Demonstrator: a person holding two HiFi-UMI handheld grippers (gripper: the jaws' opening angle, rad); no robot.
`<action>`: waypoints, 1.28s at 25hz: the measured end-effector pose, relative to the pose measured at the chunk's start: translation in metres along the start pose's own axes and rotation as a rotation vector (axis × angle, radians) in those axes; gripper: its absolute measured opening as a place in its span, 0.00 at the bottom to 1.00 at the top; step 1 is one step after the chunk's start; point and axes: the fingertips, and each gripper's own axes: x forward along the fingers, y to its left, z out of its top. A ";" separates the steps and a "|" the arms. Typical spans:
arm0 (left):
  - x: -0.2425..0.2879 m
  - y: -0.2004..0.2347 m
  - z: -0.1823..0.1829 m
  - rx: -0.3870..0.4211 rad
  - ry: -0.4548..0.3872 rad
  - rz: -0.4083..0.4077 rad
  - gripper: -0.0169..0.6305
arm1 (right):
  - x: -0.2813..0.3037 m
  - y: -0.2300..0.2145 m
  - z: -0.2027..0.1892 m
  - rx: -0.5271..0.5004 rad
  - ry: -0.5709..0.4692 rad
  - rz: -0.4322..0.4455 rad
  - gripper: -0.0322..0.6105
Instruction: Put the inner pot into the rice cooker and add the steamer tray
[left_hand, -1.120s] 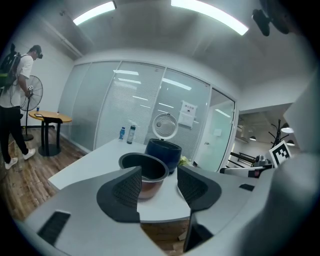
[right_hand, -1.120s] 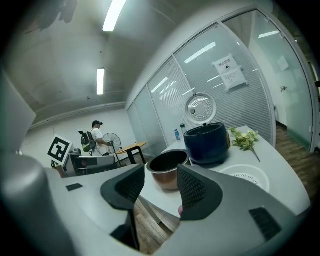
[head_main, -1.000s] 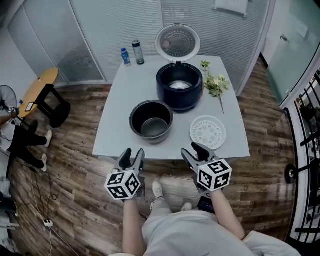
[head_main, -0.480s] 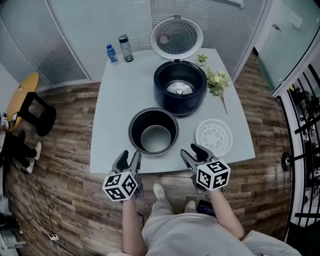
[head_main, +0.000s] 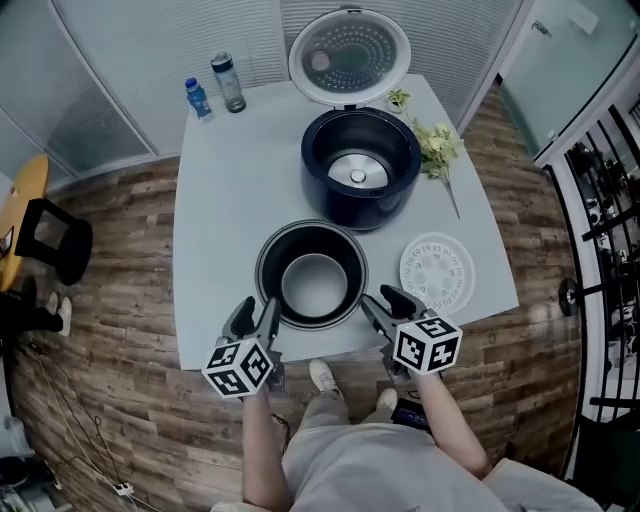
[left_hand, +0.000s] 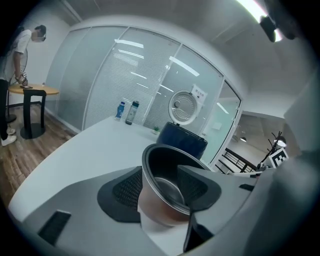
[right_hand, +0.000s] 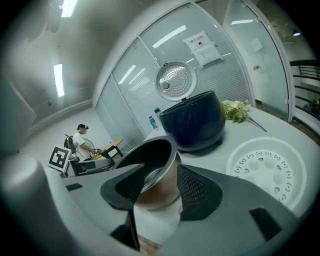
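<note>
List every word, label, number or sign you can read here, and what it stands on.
Nothing here reads clearly.
Paper notice on the glass wall: print too small to read.
Labels on the two bottles: too small and blurred.
Marker cubes: black-and-white squares only, no letters.

The inner pot (left_hand: 162, 172) hides most of the rice cooker (left_hand: 184, 140) in the left gripper view.

Two bottles (head_main: 228, 82), one pot (head_main: 312, 285), one tray (head_main: 438, 275), one cooker (head_main: 345, 208).
</note>
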 end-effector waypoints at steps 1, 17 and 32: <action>0.004 0.004 0.001 -0.001 0.006 -0.004 0.37 | 0.003 -0.001 0.000 0.011 0.001 -0.007 0.36; 0.051 0.018 0.015 0.016 0.057 -0.082 0.24 | 0.037 -0.020 0.008 0.105 -0.046 -0.094 0.36; 0.058 0.023 0.005 -0.014 0.110 -0.083 0.17 | 0.045 -0.022 0.004 0.121 -0.017 -0.121 0.21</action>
